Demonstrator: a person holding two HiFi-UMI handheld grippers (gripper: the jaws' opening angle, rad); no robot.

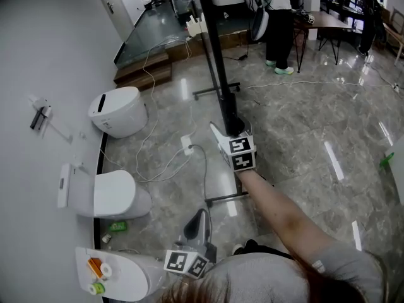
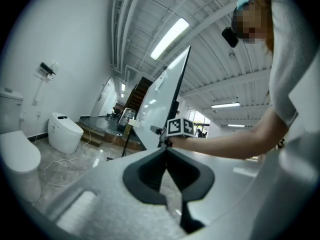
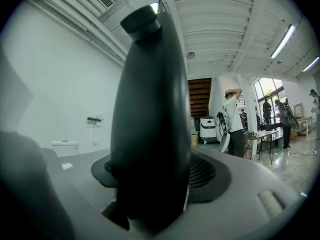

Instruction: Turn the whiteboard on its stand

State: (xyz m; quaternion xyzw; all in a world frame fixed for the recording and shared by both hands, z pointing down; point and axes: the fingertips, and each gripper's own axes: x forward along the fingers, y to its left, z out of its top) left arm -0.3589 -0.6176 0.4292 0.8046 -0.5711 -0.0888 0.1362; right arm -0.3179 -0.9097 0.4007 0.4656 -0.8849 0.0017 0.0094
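Note:
The whiteboard [image 1: 213,43] stands edge-on to me in the head view, a long black bar on a stand with floor feet [image 1: 218,93]. My right gripper [image 1: 228,130] reaches to its near edge at arm's length. In the right gripper view the black board edge [image 3: 150,114] fills the space between the jaws of that gripper [image 3: 152,184], which stand wide open. The left gripper view shows the white board face [image 2: 165,91] tilted, with the right gripper [image 2: 156,130] at its edge. My left gripper [image 1: 201,216] hangs low near my body, its jaws [image 2: 166,153] shut and empty.
Two toilets [image 1: 117,112] [image 1: 110,196] and a third [image 1: 120,275] line the left wall. A power strip and cables [image 1: 187,146] lie on the floor beside the stand. A raised platform [image 1: 142,68] is behind. A person [image 1: 278,17] stands by a table [image 1: 328,21] at the back right.

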